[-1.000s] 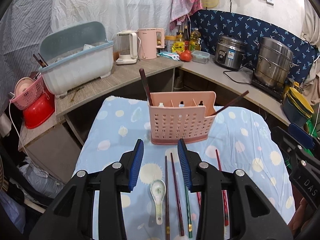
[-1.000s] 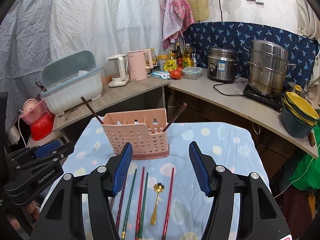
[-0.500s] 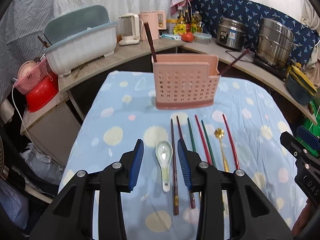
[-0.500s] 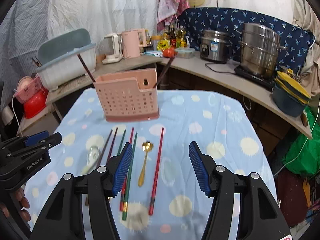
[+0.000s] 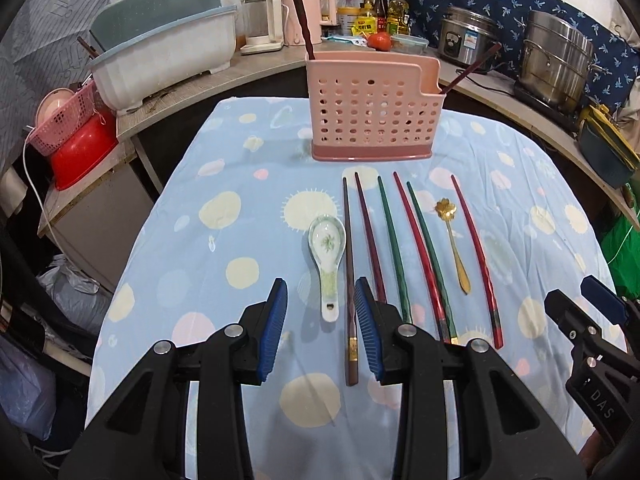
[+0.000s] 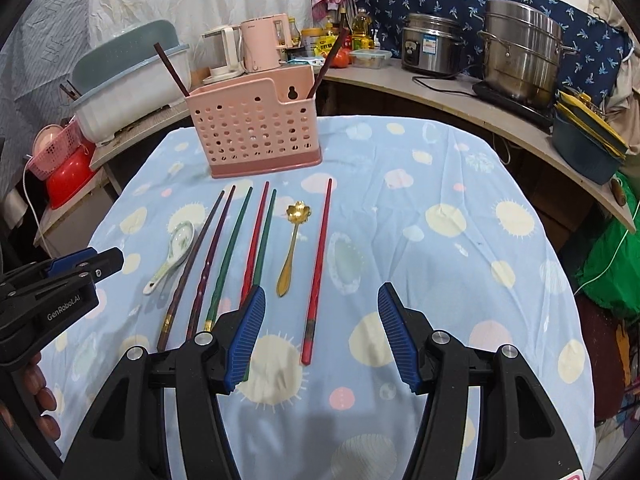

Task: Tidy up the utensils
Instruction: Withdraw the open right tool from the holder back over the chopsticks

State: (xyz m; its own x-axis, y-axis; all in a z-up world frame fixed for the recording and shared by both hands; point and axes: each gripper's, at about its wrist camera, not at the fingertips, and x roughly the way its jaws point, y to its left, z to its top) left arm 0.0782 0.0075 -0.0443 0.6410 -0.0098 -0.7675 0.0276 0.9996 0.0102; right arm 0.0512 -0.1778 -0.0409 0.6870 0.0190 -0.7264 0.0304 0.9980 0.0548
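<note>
A pink perforated utensil holder [image 5: 374, 114] [image 6: 256, 126] stands at the far side of the table with two dark chopsticks in it. In front of it lie several chopsticks in a row, a white ceramic spoon [image 5: 329, 254] [image 6: 173, 254] at the left and a gold spoon [image 5: 454, 242] [image 6: 291, 246] toward the right. My left gripper [image 5: 320, 330] is open and empty above the near ends of the spoon and the brown chopstick [image 5: 349, 276]. My right gripper [image 6: 320, 334] is open and empty over the near end of the red chopstick [image 6: 318, 268].
The table has a blue dotted cloth [image 6: 440, 220]. Behind it runs a counter with a dish tub [image 5: 160, 52], kettles [image 5: 264, 24], bottles, a rice cooker [image 6: 434, 46] and a steel pot [image 6: 520, 48]. A red basin [image 5: 82, 152] sits at the left.
Both grippers have pulled back from the holder and tilted down, so the laid-out utensils now lie just ahead of the fingers. Both stay open.
</note>
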